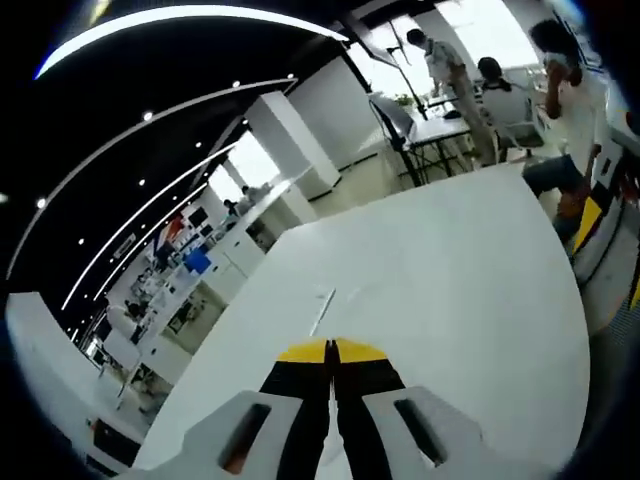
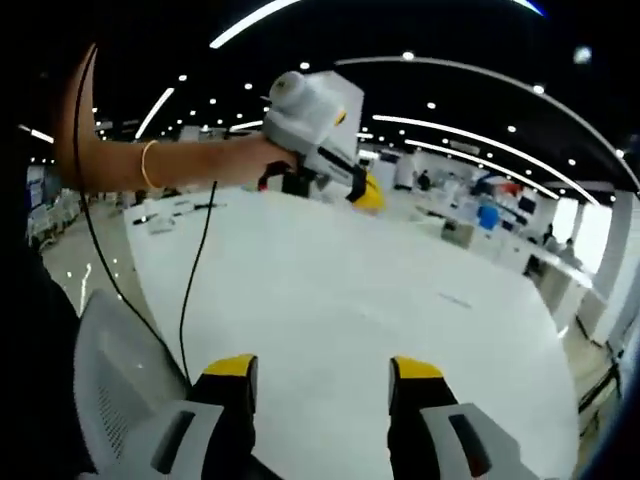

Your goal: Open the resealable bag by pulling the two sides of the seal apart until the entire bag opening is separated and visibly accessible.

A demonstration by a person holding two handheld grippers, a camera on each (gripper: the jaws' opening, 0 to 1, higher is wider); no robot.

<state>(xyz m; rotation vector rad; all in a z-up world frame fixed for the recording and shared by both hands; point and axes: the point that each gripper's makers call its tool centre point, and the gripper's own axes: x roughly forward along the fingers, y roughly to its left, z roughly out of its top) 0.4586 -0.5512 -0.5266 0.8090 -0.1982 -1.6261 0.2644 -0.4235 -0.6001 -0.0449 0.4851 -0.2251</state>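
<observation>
My left gripper (image 1: 331,350) is shut, its yellow-tipped jaws pressed together low over the white table (image 1: 450,270). I see nothing held at the tips. Just beyond them a thin, clear strip (image 1: 322,311) lies flat on the table; it may be the resealable bag's edge, too faint to tell. My right gripper (image 2: 322,370) stands open above the table (image 2: 330,300) with nothing between its jaws. In the right gripper view a person's hand holds the left gripper (image 2: 325,135) up at the table's far side. A faint mark (image 2: 455,298) lies on the table to the right.
A grey mesh chair (image 2: 110,400) stands at the table's near left edge, with a black cable (image 2: 195,290) hanging over it. Several people (image 1: 500,90) sit and stand at desks beyond the table's far end. Office desks (image 1: 190,280) line the left side.
</observation>
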